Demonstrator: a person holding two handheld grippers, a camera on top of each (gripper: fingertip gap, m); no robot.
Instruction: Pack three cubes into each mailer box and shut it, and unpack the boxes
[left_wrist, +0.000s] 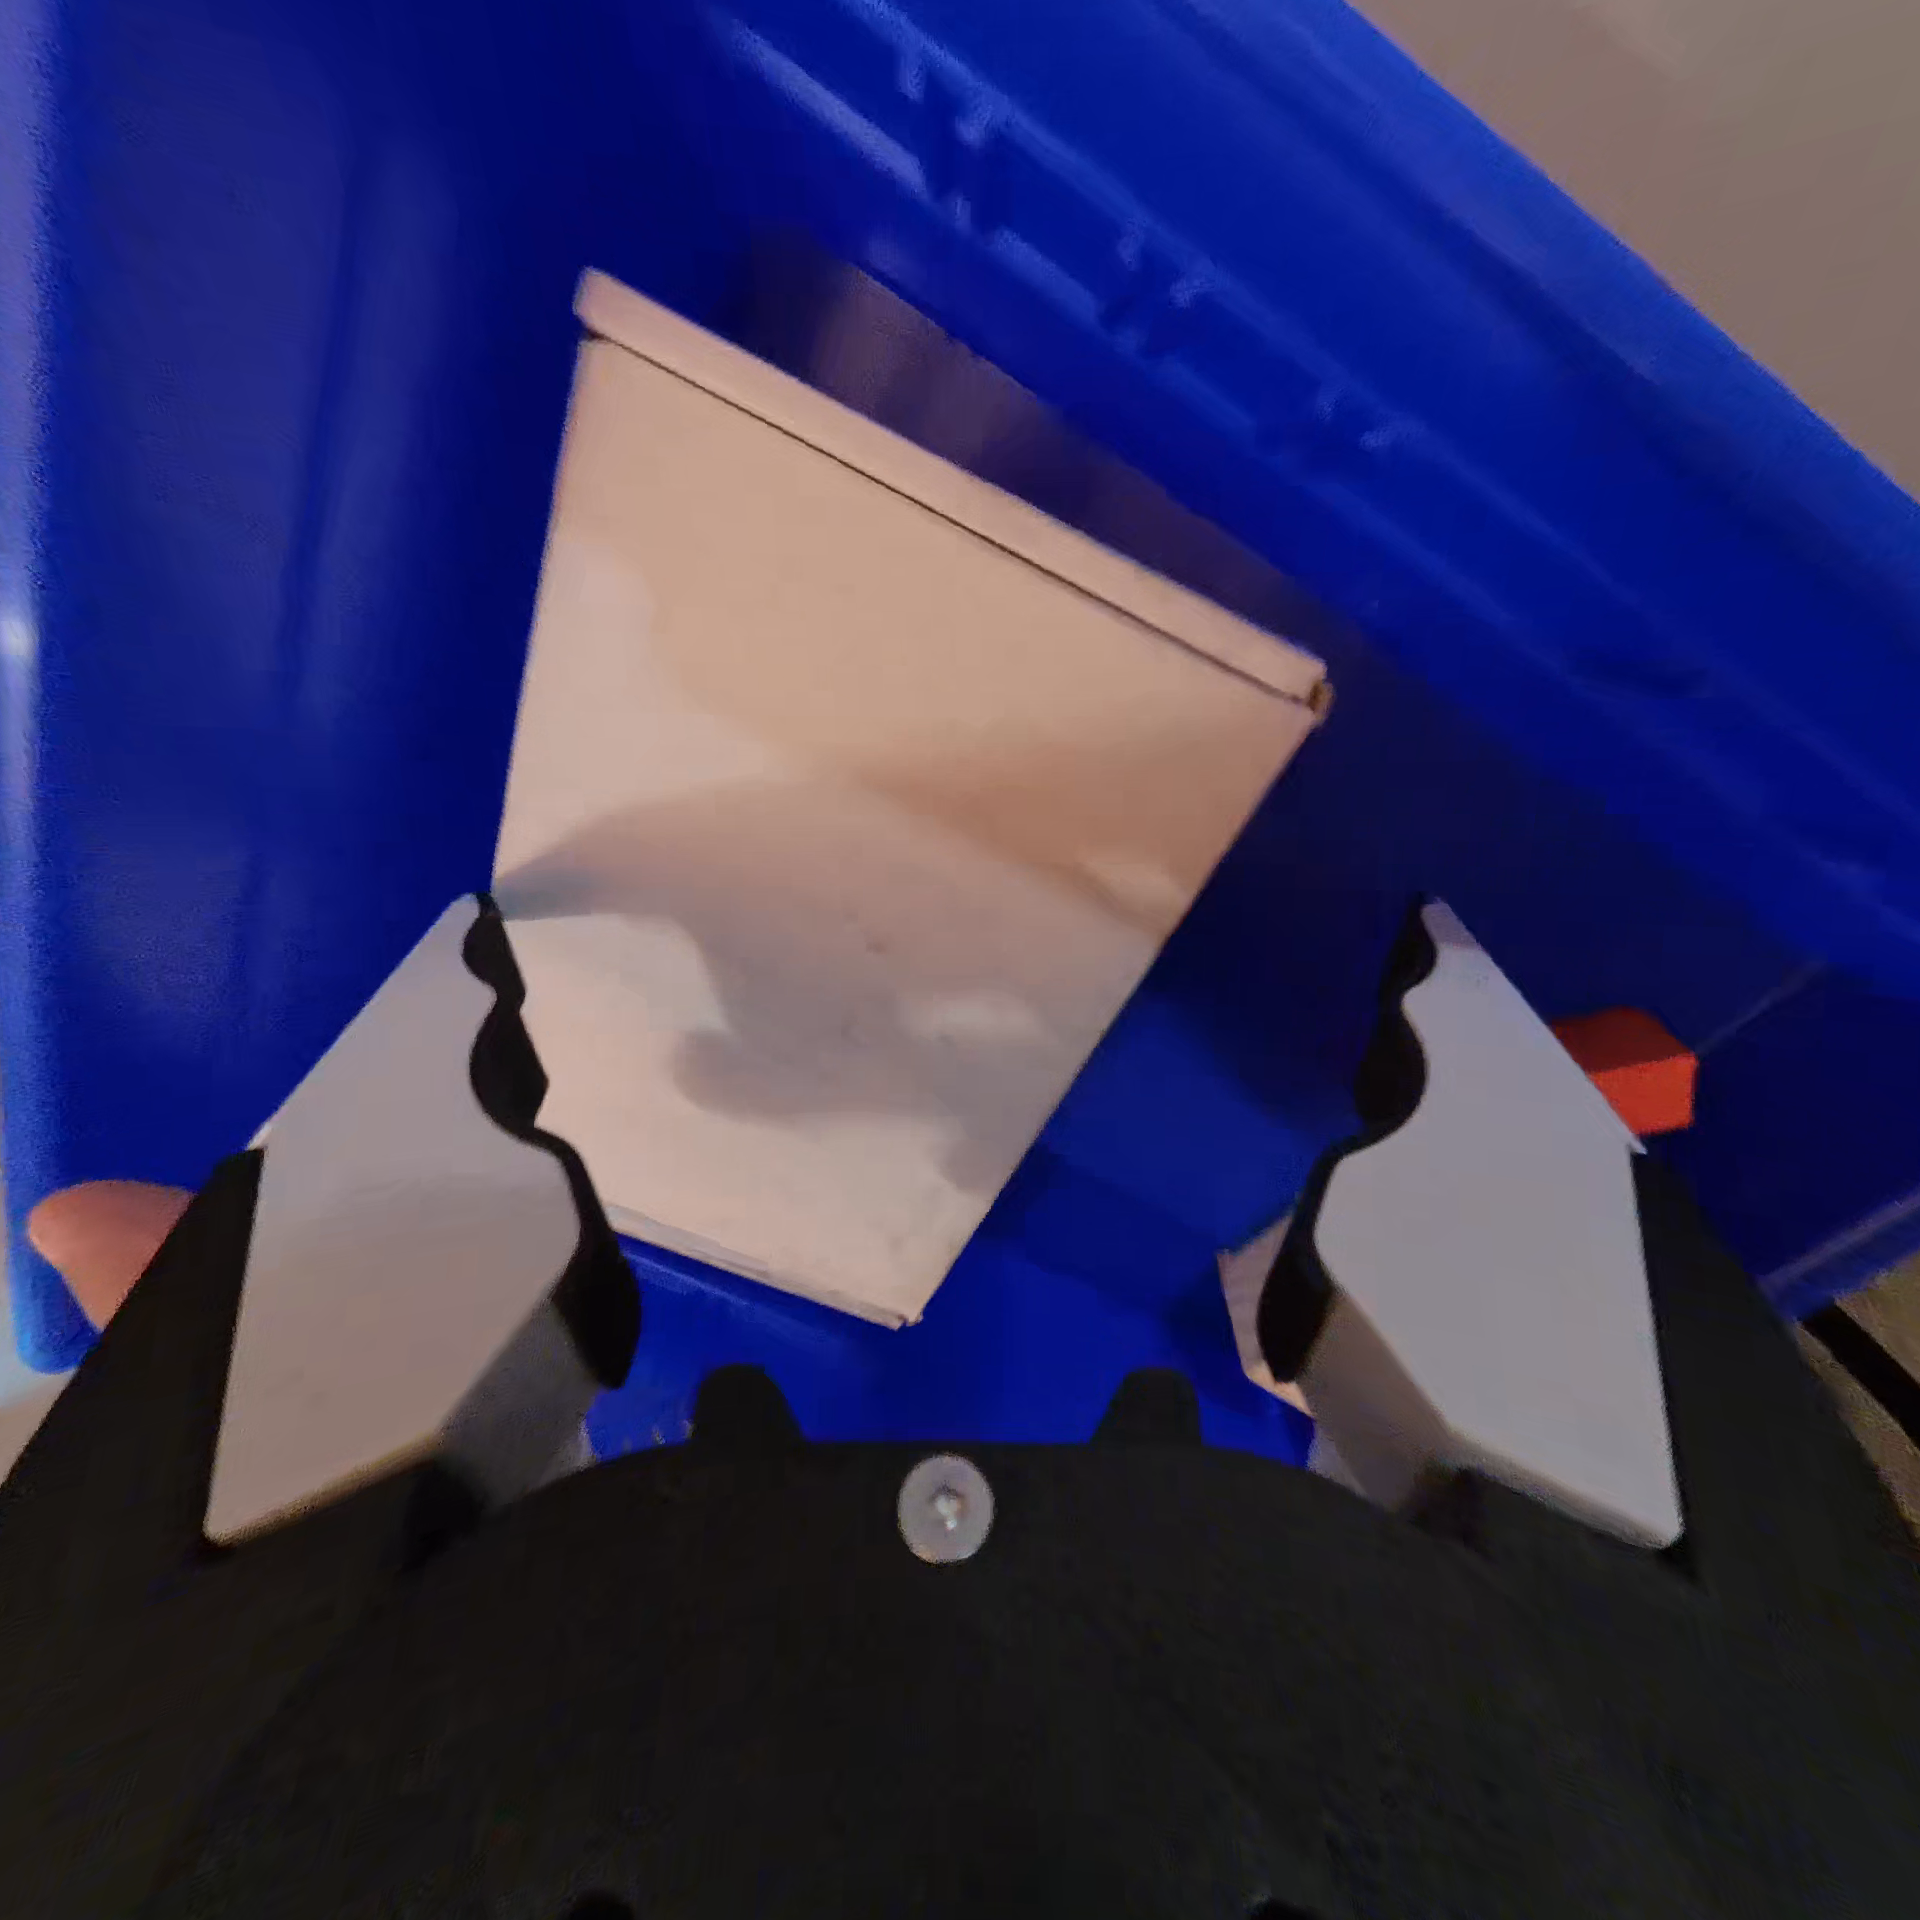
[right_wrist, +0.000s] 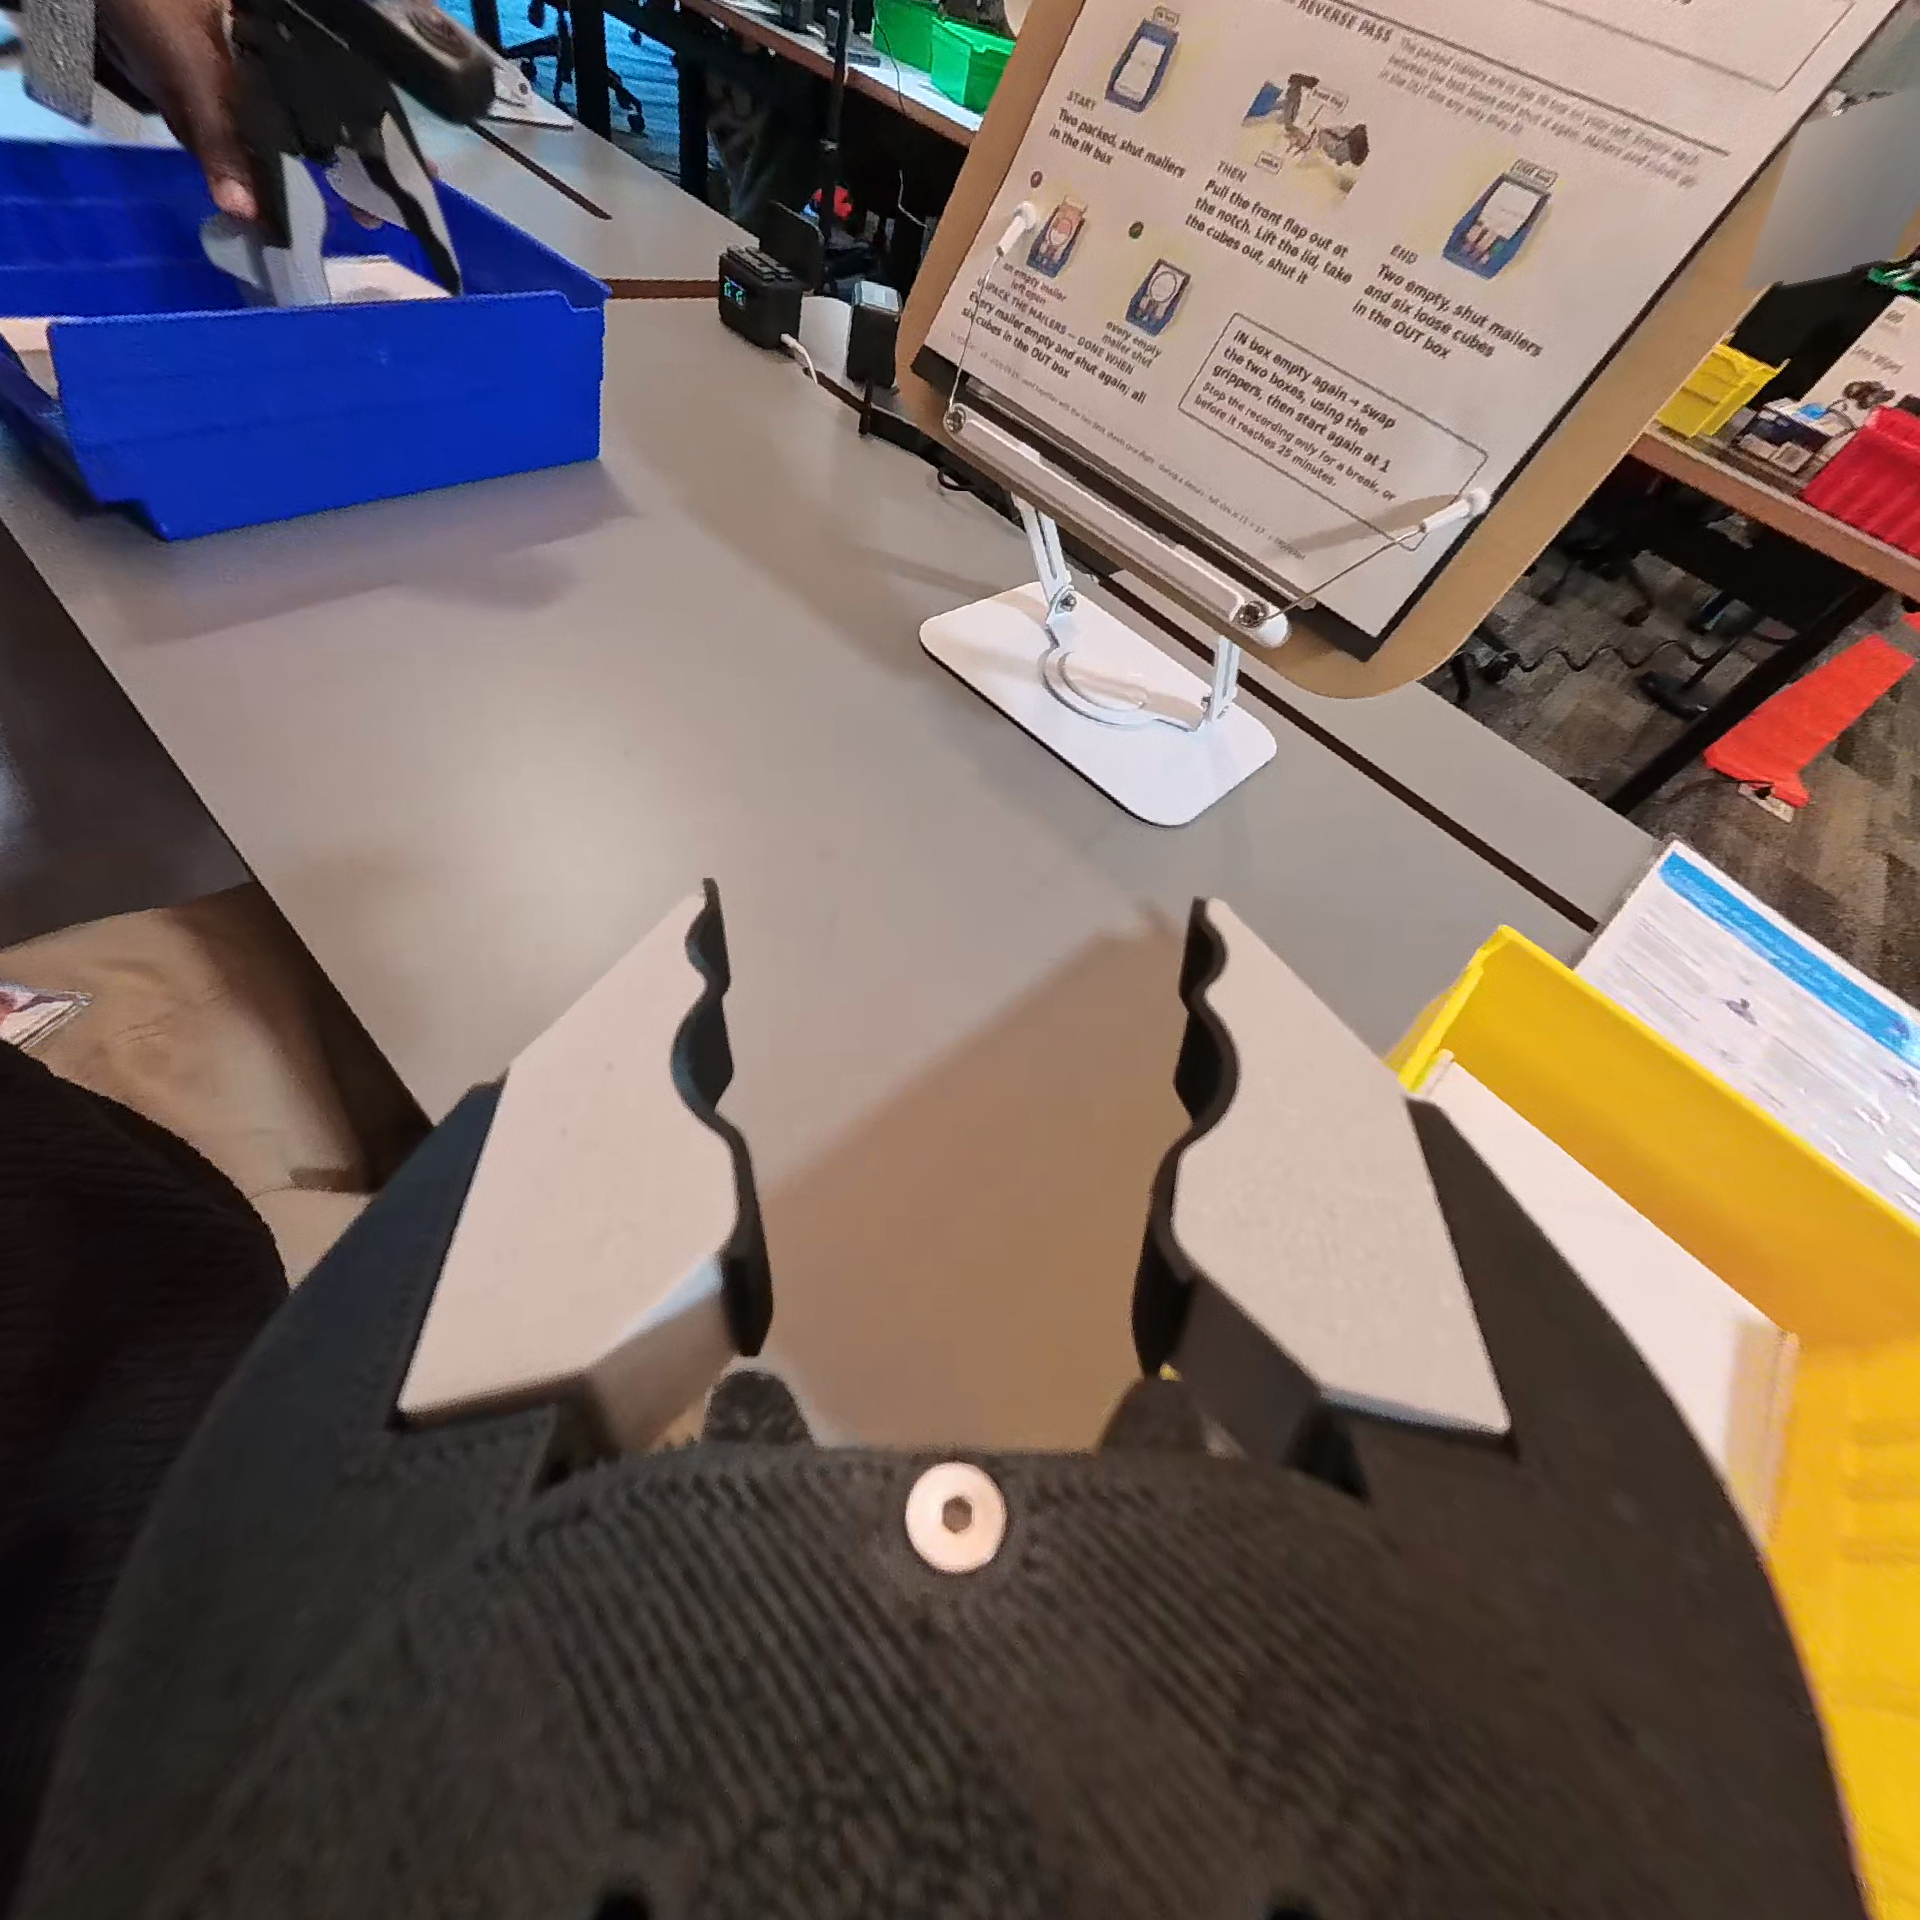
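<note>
In the left wrist view a shut white mailer box (left_wrist: 862, 790) lies flat inside a blue bin (left_wrist: 260, 520). My left gripper (left_wrist: 951, 914) is open and hangs over the box's near end, one finger on each side, touching nothing. A red cube (left_wrist: 1631, 1075) sits in the bin beyond the right finger. In the right wrist view my right gripper (right_wrist: 951, 914) is open and empty above the bare grey table (right_wrist: 540, 748). The blue bin (right_wrist: 312, 405) stands far left there, with the left gripper (right_wrist: 312, 260) reaching into it over the white box (right_wrist: 379, 281).
A yellow bin (right_wrist: 1662, 1122) stands at the right, close to my right gripper, with a printed sheet (right_wrist: 1766, 1029) behind it. An instruction board on a white stand (right_wrist: 1101, 707) stands at the table's back. A small black clock (right_wrist: 758, 296) sits beside the blue bin. A person's leg shows at the left. My hands' fingertips stand some 65 cm from each other.
</note>
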